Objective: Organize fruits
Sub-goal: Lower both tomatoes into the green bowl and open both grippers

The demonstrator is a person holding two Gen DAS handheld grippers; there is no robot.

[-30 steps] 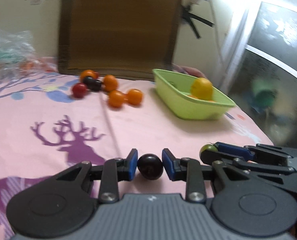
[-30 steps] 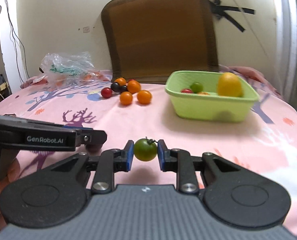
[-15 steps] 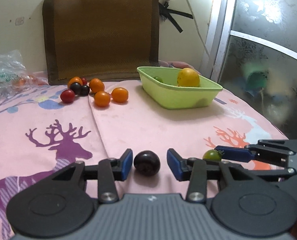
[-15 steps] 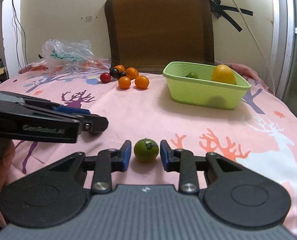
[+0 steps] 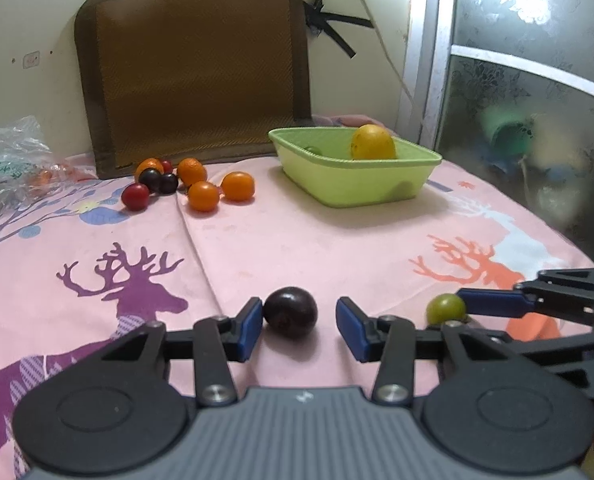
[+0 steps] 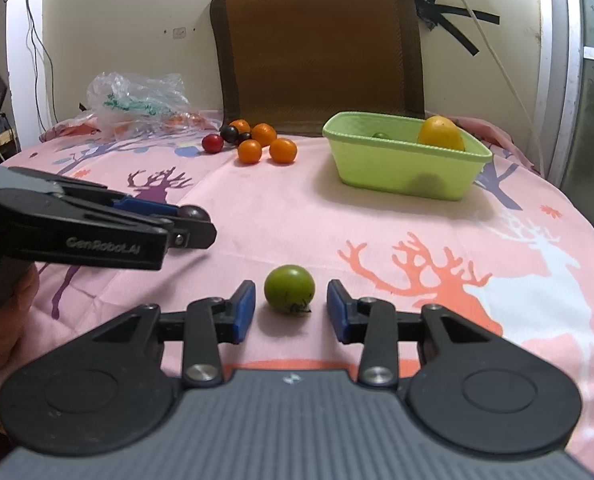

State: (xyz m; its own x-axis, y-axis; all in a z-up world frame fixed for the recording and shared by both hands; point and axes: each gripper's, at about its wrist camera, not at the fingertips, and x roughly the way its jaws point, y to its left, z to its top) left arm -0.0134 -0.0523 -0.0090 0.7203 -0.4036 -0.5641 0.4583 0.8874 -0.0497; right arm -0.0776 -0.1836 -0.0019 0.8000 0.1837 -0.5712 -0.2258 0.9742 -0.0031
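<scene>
A dark purple fruit (image 5: 291, 312) rests on the pink cloth between the spread fingers of my left gripper (image 5: 299, 322), which is open; the fruit touches the left pad. A green tomato (image 6: 289, 289) lies on the cloth inside my open right gripper (image 6: 290, 312), clear of both pads. The same tomato (image 5: 445, 309) shows in the left wrist view beside the right gripper's blue pad. The green basket (image 6: 405, 172) at the back right holds a yellow fruit (image 6: 441, 133) and a small green one. A cluster of orange, red and dark fruits (image 6: 253, 142) sits at the back.
A brown cushion (image 6: 317, 44) leans on the wall behind the fruits. A crumpled plastic bag (image 6: 137, 98) lies at the back left. A hand (image 6: 1, 320) holds the left gripper's body (image 6: 97, 232). The table edge curves away on the right near a frosted glass door (image 5: 537, 100).
Both grippers have lowered to the cloth and opened, letting go of the dark fruit and the green tomato, which now rest on the table.
</scene>
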